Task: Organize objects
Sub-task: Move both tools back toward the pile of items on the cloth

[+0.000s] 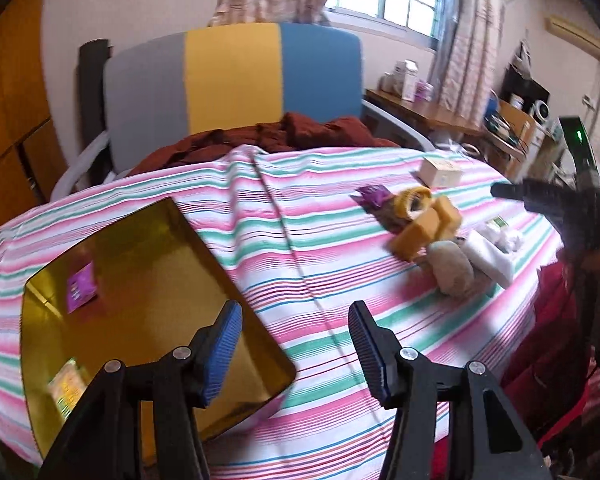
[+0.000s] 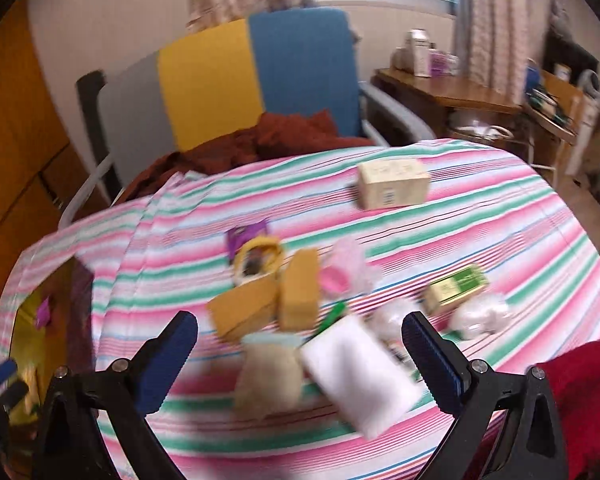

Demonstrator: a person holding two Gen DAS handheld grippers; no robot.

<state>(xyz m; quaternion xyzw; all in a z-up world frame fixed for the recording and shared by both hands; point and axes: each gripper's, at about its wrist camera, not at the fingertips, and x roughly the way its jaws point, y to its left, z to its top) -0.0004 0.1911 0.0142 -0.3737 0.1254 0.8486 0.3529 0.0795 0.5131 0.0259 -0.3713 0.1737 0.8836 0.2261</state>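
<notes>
the clutter to sort lies in a loose heap on the striped cloth (image 1: 300, 240) of the worktop: two mustard-yellow blocks (image 2: 260, 304) set at an angle to each other, one with its long axis running toward the chair, the other lying across it; a roll of yellow tape (image 2: 256, 258) flat beside a purple packet (image 2: 246, 234); a beige pouch (image 2: 268, 372) and a white pad (image 2: 360, 368) nearest the camera. a cream box (image 2: 392, 182) sits apart at the far side, long axis across the view, and a green-and-white box (image 2: 456, 288) lies tilted near a white wad (image 2: 480, 316).

the gold tray (image 1: 148, 304) rests at the left end, holding a purple sachet (image 1: 82, 288) and a pale packet (blurred).

behind stands a chair (image 1: 232, 76) in grey, yellow and blue with rust-red fabric (image 1: 260, 140) on it, then a window and a wooden desk.

left tool (image 1: 296, 344) hangs over the tray's near corner, jaws apart and empty. right tool (image 2: 300, 356) hovers over the heap, jaws wide, nothing gripped.
</notes>
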